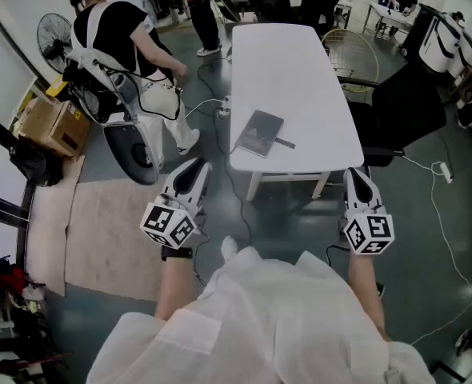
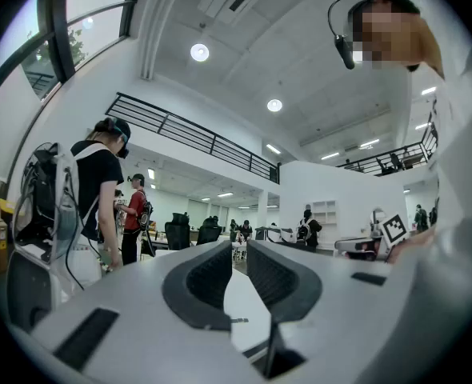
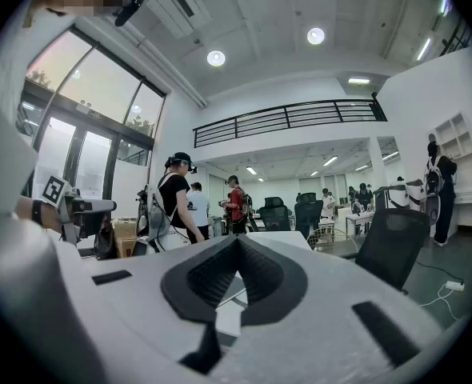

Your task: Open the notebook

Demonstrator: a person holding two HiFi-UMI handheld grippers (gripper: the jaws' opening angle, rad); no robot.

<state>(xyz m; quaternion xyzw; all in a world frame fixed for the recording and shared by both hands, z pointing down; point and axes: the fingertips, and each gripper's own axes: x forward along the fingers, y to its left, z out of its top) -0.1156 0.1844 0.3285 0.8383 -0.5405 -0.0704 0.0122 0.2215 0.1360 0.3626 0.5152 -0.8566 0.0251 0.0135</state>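
Notebook (image 1: 260,133) is lying closed on the table (image 1: 300,62), opening not begun; I am holding left gripper (image 1: 192,170) and right gripper (image 1: 358,178) clenched, empty.

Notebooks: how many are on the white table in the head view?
1. The notebook lies closed at the left edge of the table, toward the person's end. The whole tabletop shows, so none seems hidden.
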